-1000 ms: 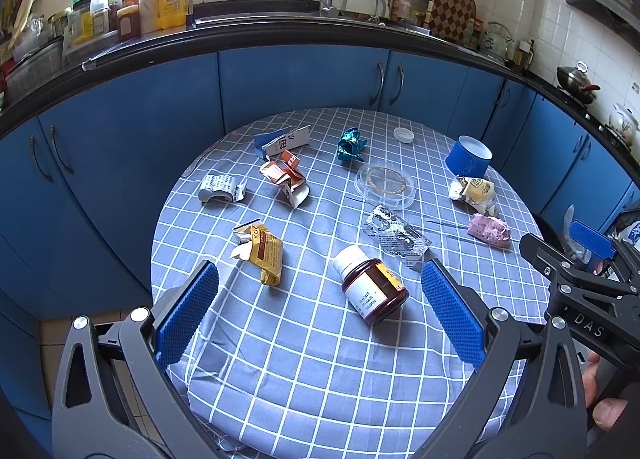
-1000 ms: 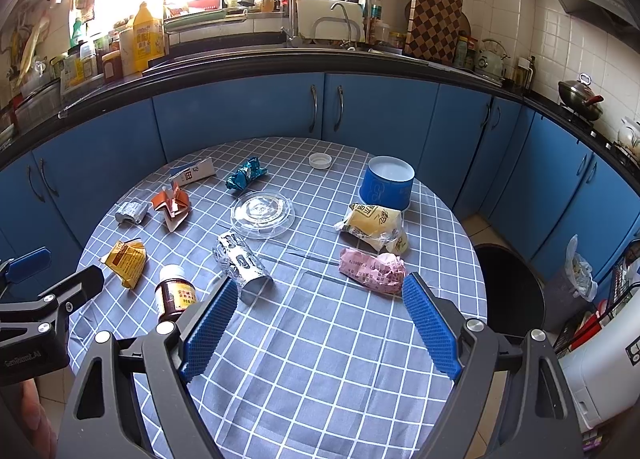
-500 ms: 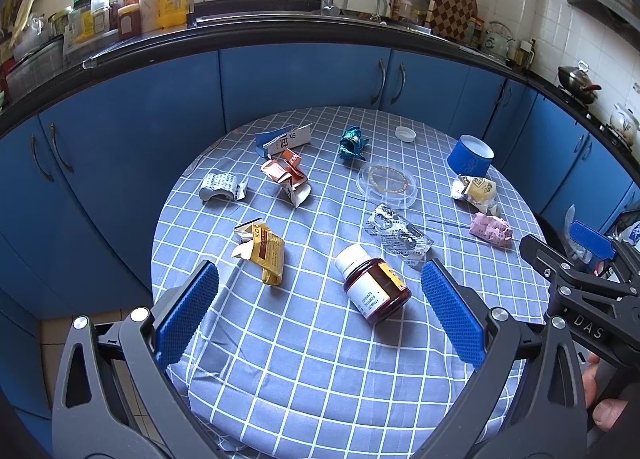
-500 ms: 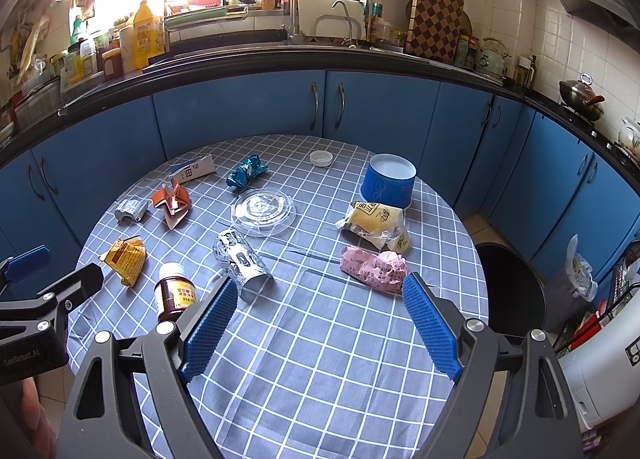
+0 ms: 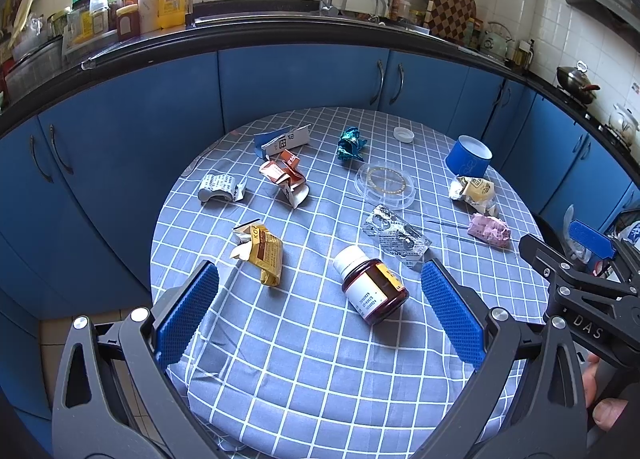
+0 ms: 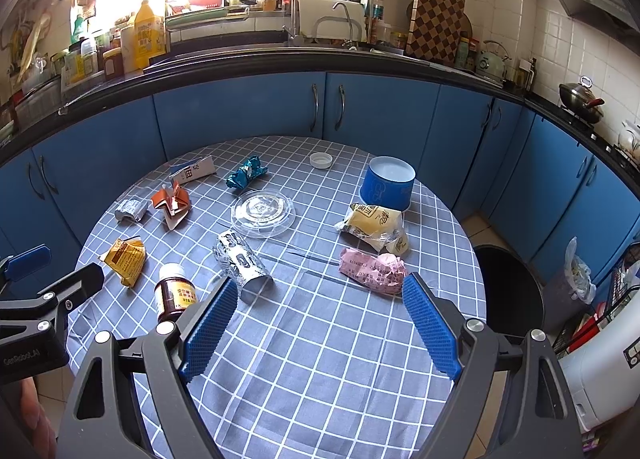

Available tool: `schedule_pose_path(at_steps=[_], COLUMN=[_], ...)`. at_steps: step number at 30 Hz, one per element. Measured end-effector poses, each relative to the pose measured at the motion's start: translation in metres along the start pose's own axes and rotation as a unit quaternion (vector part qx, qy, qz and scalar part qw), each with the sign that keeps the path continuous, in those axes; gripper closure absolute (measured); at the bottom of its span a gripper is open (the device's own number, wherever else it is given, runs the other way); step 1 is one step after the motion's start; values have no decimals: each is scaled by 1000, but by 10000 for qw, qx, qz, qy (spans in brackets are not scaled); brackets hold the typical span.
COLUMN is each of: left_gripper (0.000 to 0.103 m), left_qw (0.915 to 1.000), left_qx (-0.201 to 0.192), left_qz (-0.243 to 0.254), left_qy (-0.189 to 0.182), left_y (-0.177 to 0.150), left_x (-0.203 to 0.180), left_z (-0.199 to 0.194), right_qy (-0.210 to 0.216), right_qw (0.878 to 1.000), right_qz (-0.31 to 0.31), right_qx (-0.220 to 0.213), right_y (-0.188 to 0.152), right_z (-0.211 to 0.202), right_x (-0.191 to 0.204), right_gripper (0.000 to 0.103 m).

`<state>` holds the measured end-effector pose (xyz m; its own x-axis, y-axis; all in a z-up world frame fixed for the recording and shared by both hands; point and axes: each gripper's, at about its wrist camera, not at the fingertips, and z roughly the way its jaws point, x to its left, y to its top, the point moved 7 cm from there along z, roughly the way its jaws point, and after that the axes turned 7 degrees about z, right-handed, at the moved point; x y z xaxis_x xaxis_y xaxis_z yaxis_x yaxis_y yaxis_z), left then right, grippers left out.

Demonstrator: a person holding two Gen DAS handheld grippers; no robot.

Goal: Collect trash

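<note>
A round table with a blue checked cloth [image 5: 304, 359] carries scattered trash. A brown pill bottle [image 5: 370, 285] lies on its side just ahead of my open left gripper [image 5: 316, 315]; it also shows in the right wrist view [image 6: 174, 293]. A yellow wrapper [image 5: 262, 253], a foil blister pack [image 5: 396, 235], a pink wrapper [image 6: 372, 267], a yellow food bag [image 6: 376, 225], a clear lid [image 6: 262, 211] and a blue cup [image 6: 386, 187] lie further out. My right gripper [image 6: 318, 323] is open and empty, near the pink wrapper.
A black trash bin [image 6: 508, 287] stands on the floor right of the table. Blue cabinets [image 6: 248, 115] and a cluttered counter curve behind. Orange carton scraps [image 5: 286, 179], a teal wrapper [image 5: 350, 143], a white cap [image 5: 403, 134] and a folded box [image 5: 282, 141] lie at the far side.
Both grippers have barely moved. The left view has shifted very slightly, the bottle sitting a touch further from the fingers.
</note>
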<state>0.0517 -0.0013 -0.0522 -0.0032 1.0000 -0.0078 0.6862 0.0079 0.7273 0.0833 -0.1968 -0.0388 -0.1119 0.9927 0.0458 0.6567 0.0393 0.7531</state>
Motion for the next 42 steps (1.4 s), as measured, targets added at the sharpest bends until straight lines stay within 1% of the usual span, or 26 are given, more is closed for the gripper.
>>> schedule_pose_path(at_steps=[20,32,38,42], left_gripper=[3,3,3,3], left_qw=[10000,10000,9998,9992], left_qx=[-24,-7,175,327], left_qz=[3,-2,-84,-183], left_qy=[-5,5,62,108], left_y=[1,-1,-13,-23], left_x=[-2,1,16,31], left_z=[-2,2,21,34], right_qy=[-3,-7,76,275], right_qw=[10000,9999,9995,9985], right_qz=[-53,-78,7,93], right_qx=[-3,96,311,461], right_y=[0,-3,-11,-18], right_z=[-3,4,21,33], right_x=[1,4,5,11], right_gripper=[21,21,21,21])
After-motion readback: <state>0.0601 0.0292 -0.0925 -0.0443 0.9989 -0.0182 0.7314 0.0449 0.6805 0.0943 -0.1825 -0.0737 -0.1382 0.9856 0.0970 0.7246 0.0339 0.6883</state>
